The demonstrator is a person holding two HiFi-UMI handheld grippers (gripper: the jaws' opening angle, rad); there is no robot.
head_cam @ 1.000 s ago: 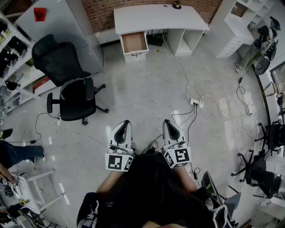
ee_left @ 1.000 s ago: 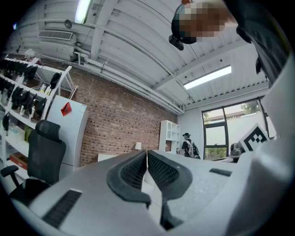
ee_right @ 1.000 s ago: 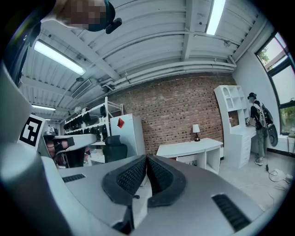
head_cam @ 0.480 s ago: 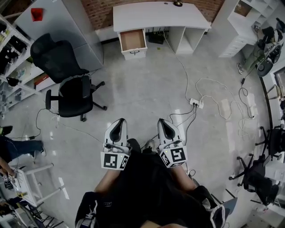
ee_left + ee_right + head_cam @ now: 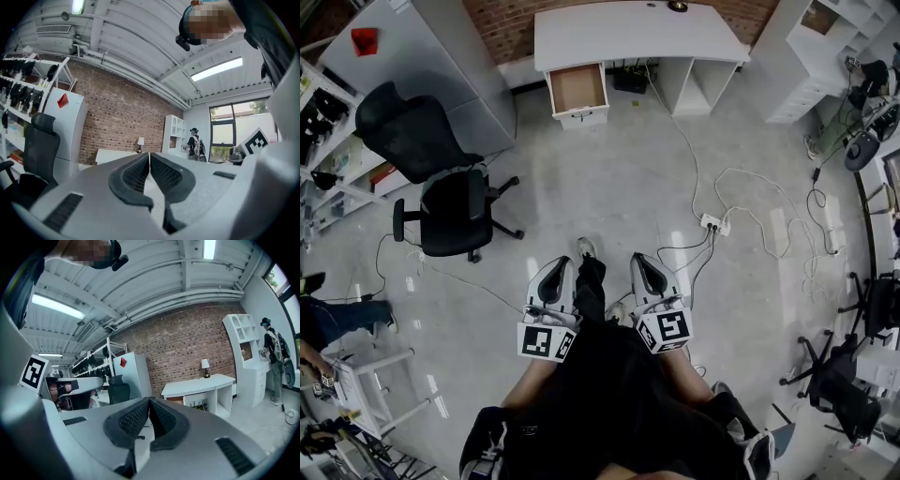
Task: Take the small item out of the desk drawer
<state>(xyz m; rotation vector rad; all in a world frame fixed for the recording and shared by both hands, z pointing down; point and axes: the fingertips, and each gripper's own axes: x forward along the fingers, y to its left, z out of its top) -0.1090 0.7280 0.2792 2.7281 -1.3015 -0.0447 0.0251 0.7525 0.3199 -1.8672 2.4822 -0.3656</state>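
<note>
While the black office chair [image 5: 441,192] stands at left, the left gripper [image 5: 559,267] is held over the floor, its fingers together on nothing. Well beyond it, the desk [image 5: 628,33] has its drawer [image 5: 577,87] open; the small item inside cannot be made out. The right gripper [image 5: 643,262] likewise has its fingers together, empty.

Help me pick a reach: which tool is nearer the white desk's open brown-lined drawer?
Left, slightly. The left tool is far back, almost in line with the open brown-lined drawer; the right tool is equally far back, offset further right.
</note>
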